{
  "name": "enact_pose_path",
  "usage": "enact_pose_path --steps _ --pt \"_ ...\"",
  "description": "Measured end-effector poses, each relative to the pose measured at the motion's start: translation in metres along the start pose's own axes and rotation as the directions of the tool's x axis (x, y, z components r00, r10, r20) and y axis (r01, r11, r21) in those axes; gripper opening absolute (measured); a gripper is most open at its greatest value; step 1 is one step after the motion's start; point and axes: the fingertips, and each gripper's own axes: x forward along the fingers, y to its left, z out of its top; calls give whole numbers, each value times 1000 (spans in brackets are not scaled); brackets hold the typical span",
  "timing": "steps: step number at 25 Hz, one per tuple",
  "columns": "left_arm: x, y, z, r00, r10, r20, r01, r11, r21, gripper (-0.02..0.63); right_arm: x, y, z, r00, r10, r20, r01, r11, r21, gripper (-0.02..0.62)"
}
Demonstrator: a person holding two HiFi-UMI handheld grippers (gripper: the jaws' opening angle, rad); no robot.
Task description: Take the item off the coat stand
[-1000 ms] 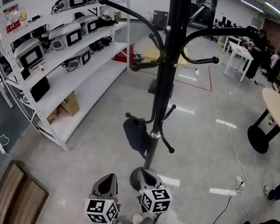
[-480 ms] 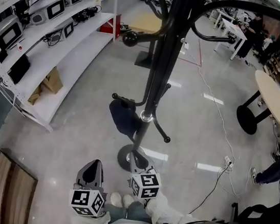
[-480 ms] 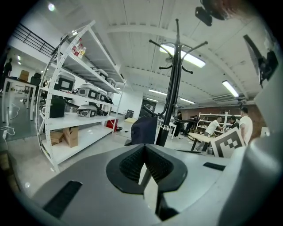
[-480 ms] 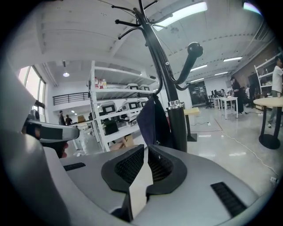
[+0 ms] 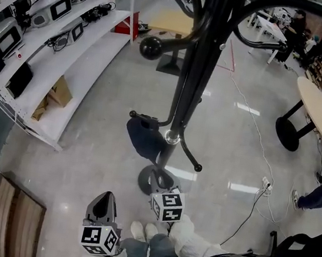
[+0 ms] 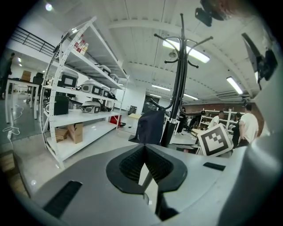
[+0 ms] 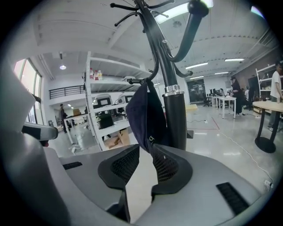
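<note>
Opening the right gripper (image 7: 146,148) under the hanging bag as the reach closes in.
Its jaws, shut a moment ago, are parting. At the centre of the right gripper view the lower tip of the dark bag (image 7: 146,112) sits just at the gap between them, with no pad pressing on it yet. The left gripper (image 6: 145,146), at the lower left of the head view, has its jaws together and empty. The bag hangs on a low hook (image 5: 143,117) of the coat stand (image 5: 185,93), mid-frame in the head view, which has drawn nearer. This looks like the approach to the grasp: closing on the fabric and lifting it clear are not yet done.
</note>
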Motion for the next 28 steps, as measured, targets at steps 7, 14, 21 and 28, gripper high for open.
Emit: enact_pose_path --steps 7,14,21,28 --pt "2 15 -9 999 26 -26 -27 999 -21 3 20 -3 -9 999 -16 -41 15 999 -28 127" --pt "14 18 -11 999 31 -32 -32 999 -35 3 36 -13 -22 995 -26 -91 20 997 -74 160" --pt "22 21 -13 999 39 -36 -41 998 -57 3 54 -18 -29 991 7 -130 -28 987 -160 160" --pt "21 27 -17 997 60 -43 -63 996 -70 3 67 -13 -35 987 44 -153 -76 974 -213 160"
